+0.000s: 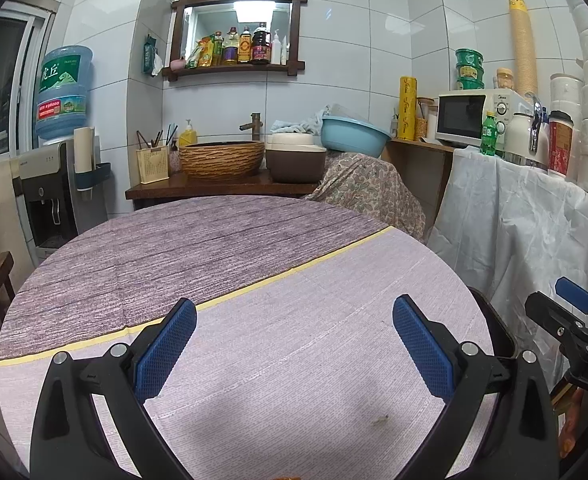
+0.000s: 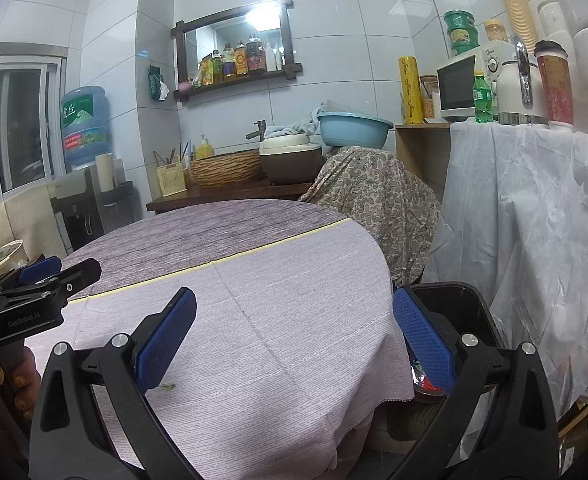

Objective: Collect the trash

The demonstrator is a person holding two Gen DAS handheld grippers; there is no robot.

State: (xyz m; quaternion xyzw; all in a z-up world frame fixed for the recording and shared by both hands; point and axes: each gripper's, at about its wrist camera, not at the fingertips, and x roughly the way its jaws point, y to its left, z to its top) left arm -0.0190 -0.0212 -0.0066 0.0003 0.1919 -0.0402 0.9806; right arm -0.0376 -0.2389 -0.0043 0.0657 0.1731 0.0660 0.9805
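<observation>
A small brownish scrap (image 1: 379,421) lies on the lilac tablecloth (image 1: 294,280), near the table's front right; in the right wrist view the scrap (image 2: 168,387) shows just beside my right gripper's left finger. A black trash bin (image 2: 459,300) stands below the table's right edge, with a shiny red and silver wrapper (image 2: 423,380) inside. My left gripper (image 1: 294,344) hovers open over the cloth, holding nothing. My right gripper (image 2: 294,340) is open too, straddling the table's edge and the bin. Each gripper appears in the other's view: right gripper (image 1: 557,300), left gripper (image 2: 60,270).
A chair draped in paisley cloth (image 2: 373,200) stands behind the table. A white-covered counter (image 2: 525,200) with a microwave (image 1: 469,118), kettle and green bottle (image 2: 482,98) is at the right. A water dispenser (image 1: 60,184) stands at the left, and a sink counter (image 1: 222,186) is at the back.
</observation>
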